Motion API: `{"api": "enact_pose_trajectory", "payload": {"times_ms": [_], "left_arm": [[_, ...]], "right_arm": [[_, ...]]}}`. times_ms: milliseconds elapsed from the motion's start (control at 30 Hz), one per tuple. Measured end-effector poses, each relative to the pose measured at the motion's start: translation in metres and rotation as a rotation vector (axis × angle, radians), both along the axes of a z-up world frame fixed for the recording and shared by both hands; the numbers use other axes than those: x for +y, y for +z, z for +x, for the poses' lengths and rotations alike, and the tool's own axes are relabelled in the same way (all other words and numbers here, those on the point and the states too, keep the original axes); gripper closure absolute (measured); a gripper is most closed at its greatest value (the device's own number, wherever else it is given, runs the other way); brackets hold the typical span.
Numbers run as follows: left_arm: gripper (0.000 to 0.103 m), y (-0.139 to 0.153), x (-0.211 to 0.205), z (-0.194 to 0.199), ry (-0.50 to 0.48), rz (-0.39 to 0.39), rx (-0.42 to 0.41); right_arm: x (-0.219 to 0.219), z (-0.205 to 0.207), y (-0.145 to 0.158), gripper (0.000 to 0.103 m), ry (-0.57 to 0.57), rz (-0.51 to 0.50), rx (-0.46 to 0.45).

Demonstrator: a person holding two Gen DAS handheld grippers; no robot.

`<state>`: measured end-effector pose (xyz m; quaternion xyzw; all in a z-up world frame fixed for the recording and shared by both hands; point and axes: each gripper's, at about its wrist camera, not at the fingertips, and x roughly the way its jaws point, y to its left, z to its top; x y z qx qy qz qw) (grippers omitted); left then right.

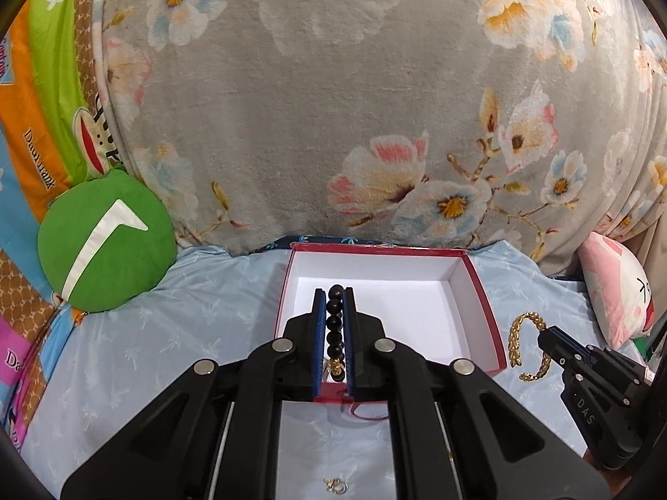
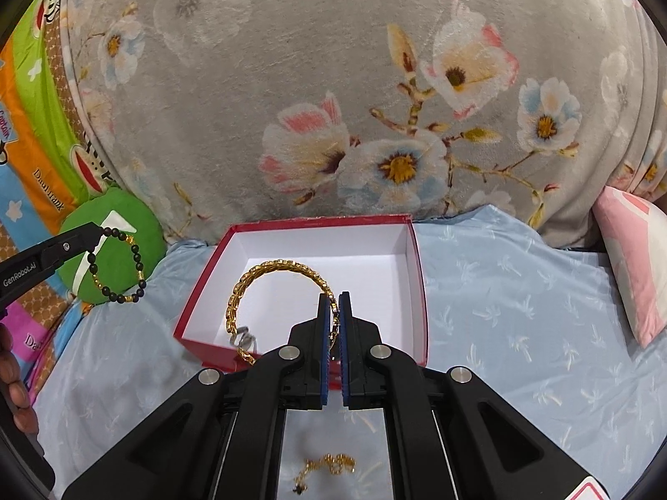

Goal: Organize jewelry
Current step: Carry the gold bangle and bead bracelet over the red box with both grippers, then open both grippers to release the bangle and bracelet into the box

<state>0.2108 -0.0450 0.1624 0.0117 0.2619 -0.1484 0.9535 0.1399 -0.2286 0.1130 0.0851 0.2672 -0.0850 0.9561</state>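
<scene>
A red box [image 1: 483, 304] with a white inside stands open on the light blue sheet; it also shows in the right wrist view [image 2: 419, 291]. My left gripper [image 1: 334, 293] is shut on a black bead bracelet [image 1: 334, 325] with gold beads, held above the box; from the right wrist view the bracelet [image 2: 139, 268] hangs left of the box. My right gripper [image 2: 333, 298] is shut on a gold chain bracelet [image 2: 267, 271], held over the box's front; in the left wrist view this bracelet [image 1: 515, 333] hangs right of the box.
A small gold piece [image 1: 335, 486] lies on the sheet below my left gripper, and a gold chain piece [image 2: 329, 464] lies below my right gripper. A green round cushion [image 1: 104, 246] sits left, a pink pillow [image 2: 633, 266] right, a floral blanket [image 1: 333, 104] behind.
</scene>
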Motion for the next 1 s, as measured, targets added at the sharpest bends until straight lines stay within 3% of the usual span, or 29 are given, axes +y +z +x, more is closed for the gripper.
{"api": "enact_pose_trajectory", "payload": {"times_ms": [500, 1000], "left_arm": [[0.096, -0.029, -0.042, 0.068, -0.007, 0.032, 0.046], [0.096, -0.070, -0.061, 0.127, 0.018, 0.053, 0.126]], "right_arm": [[-0.020, 0.069, -0.013, 0.100, -0.021, -0.003, 0.038], [-0.038, 0.125, -0.058, 0.100, -0.046, 0.006, 0.136]]}}
